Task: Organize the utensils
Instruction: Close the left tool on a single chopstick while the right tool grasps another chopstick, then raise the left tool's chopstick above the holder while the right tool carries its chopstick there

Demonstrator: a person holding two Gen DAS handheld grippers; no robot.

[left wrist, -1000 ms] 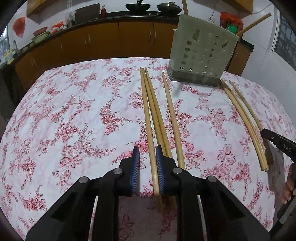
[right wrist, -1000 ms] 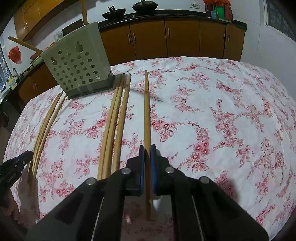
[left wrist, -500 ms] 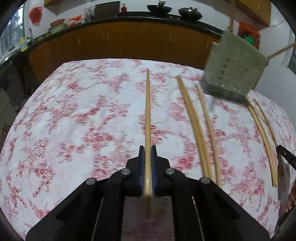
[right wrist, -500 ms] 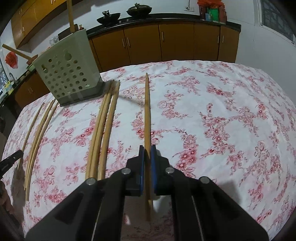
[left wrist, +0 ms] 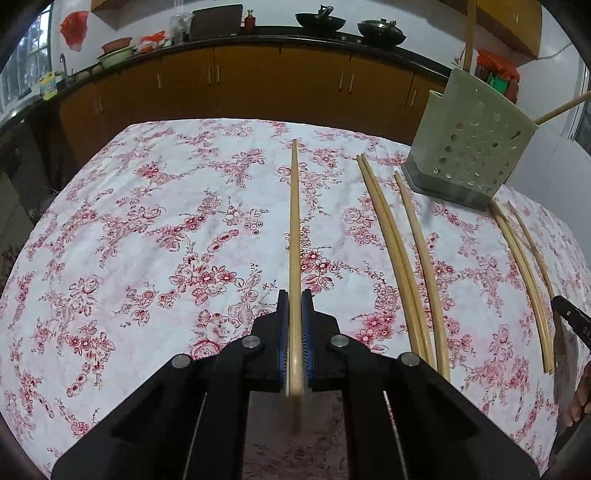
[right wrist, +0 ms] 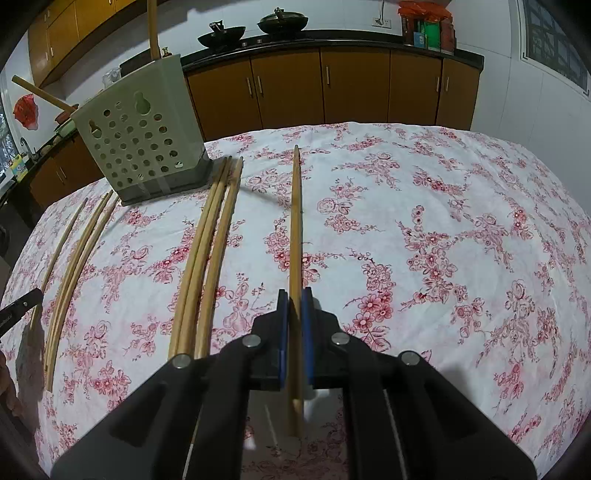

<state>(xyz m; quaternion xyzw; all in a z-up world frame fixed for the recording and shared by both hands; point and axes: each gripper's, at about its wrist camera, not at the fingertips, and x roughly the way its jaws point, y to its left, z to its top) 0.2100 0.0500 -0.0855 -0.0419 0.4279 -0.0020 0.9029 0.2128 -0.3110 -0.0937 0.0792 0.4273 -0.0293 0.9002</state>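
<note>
The left gripper (left wrist: 294, 306) jaws have closed on a chopstick (left wrist: 294, 221) and carried it leftward.

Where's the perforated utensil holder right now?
The utensil holder stands on the floral tablecloth at its far edge: upper left in the right wrist view, upper right in the left wrist view. Loose chopsticks lie on either side of it.

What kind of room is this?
Most likely a home kitchen: woks sit on a counter over wooden cabinets, and chopsticks lie beside a utensil holder on a floral tablecloth.
</note>
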